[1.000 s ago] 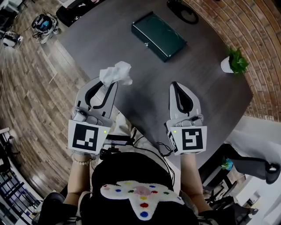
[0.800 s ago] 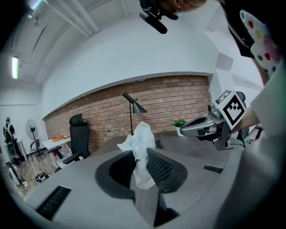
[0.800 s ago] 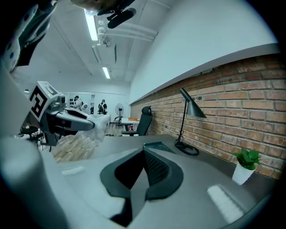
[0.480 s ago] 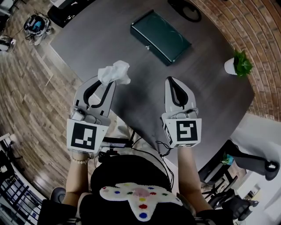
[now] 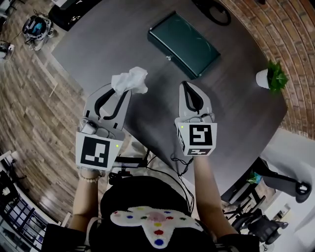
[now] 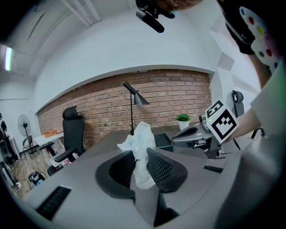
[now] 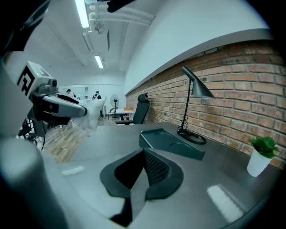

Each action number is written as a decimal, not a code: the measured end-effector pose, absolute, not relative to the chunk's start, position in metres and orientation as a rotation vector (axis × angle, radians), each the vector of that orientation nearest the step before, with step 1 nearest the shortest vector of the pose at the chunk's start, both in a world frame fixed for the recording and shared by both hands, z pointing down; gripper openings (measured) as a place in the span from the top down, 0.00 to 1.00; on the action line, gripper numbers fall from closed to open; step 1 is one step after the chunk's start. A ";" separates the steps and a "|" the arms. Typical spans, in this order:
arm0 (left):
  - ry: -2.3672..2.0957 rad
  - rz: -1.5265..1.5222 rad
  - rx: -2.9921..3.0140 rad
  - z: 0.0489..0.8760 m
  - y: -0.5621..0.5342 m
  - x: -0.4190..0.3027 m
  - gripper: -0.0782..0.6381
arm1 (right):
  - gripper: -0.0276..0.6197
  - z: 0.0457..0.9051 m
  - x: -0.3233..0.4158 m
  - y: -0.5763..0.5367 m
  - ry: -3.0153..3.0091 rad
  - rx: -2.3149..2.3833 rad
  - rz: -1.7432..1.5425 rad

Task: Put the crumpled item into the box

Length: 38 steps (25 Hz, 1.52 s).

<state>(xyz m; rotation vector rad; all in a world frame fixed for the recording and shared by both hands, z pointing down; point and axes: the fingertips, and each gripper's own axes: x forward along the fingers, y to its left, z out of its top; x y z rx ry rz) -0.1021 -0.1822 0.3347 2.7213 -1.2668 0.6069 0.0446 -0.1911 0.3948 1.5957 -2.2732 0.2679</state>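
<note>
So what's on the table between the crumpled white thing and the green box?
Nothing. In the head view, only bare grey table shows between the crumpled item and the box.

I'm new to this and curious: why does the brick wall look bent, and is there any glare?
Left gripper view: wide-angle lens bows the brick wall into an arch. Right gripper view: ceiling strip light glares white. Head view: wood floor planks bend too.

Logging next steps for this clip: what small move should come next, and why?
Probably reach the right claw forward to the green box and open it: the box looks closed, that claw is shut and empty, and the left claw is clamped on the crumpled paper, short of the box.
</note>
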 end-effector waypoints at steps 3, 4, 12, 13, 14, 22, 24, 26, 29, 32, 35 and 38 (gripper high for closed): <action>-1.258 0.613 2.719 0.339 -0.190 -0.104 0.79 | 0.96 0.407 0.044 -0.204 -2.257 1.618 0.307; -1.256 0.614 2.716 0.341 -0.193 -0.105 0.79 | 0.96 0.412 0.042 -0.208 -2.250 1.624 0.319; -1.255 0.627 2.697 0.353 -0.212 -0.111 0.79 | 0.85 0.443 0.037 -0.232 -2.217 1.668 0.428; -1.254 0.629 2.694 0.354 -0.214 -0.112 0.79 | 0.83 0.446 0.036 -0.235 -2.215 1.670 0.442; -1.254 0.632 2.691 0.356 -0.215 -0.113 0.79 | 0.82 0.450 0.035 -0.238 -2.214 1.670 0.453; -1.242 0.654 2.670 0.369 -0.226 -0.123 0.79 | 0.81 0.475 0.026 -0.260 -2.162 1.712 0.515; -1.237 0.658 2.666 0.372 -0.227 -0.124 0.79 | 0.81 0.482 0.026 -0.265 -2.140 1.731 0.535; -1.232 0.667 2.664 0.375 -0.228 -0.126 0.79 | 0.81 0.488 0.026 -0.270 -2.120 1.745 0.549; -1.224 0.684 2.667 0.379 -0.230 -0.128 0.79 | 0.81 0.496 0.025 -0.276 -2.098 1.765 0.564; -1.220 0.693 2.657 0.384 -0.231 -0.131 0.79 | 0.79 0.503 0.027 -0.282 -2.077 1.797 0.577; -1.213 0.701 2.653 0.387 -0.232 -0.133 0.79 | 0.79 0.507 0.029 -0.287 -2.062 1.821 0.599; -1.206 0.704 2.653 0.388 -0.233 -0.134 0.79 | 0.79 0.508 0.028 -0.289 -2.062 1.819 0.610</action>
